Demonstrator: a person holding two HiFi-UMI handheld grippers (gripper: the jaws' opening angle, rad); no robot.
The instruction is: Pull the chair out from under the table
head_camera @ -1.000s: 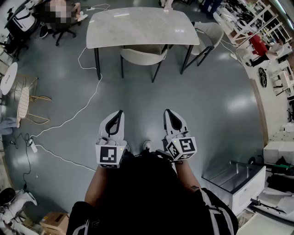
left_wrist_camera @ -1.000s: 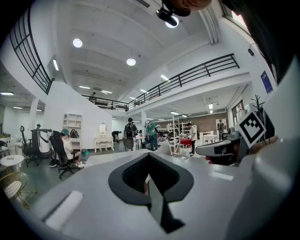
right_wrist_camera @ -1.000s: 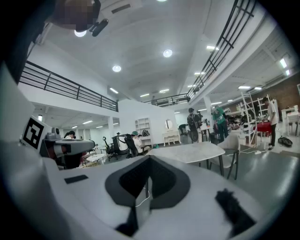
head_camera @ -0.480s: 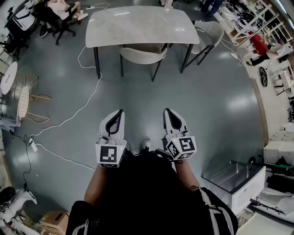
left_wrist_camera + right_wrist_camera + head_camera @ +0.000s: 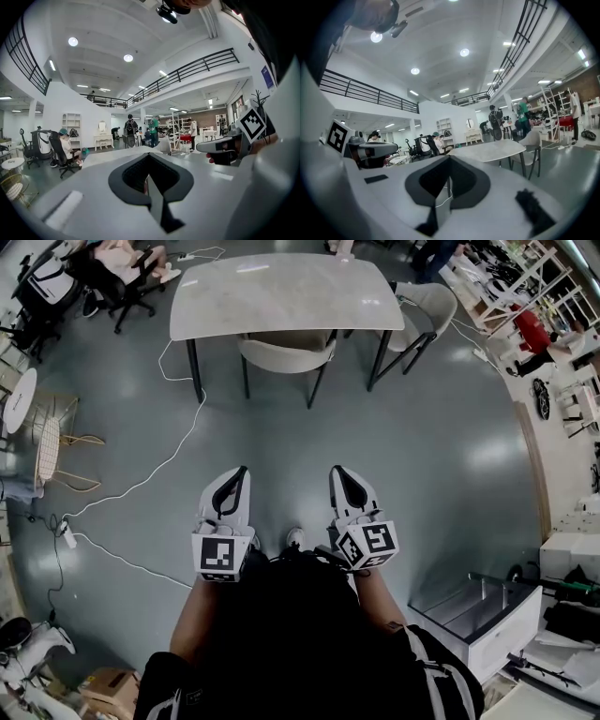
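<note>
Two chairs, tucked chair (image 5: 286, 354) and end chair (image 5: 427, 306); one table (image 5: 281, 292); left tongs (image 5: 243, 469), right tongs (image 5: 335, 469) closed, empty.

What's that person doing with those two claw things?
A person stands some way back from the table, holding the left gripper and the right gripper out in front. Both are shut and empty. The chair is tucked under the table, not pulled out yet.

Bright scene, lit by ceiling lights (image 5: 72, 41); glare is seen on the floor (image 5: 487, 451) around 3 o'clock, edges heavily warped.
</note>
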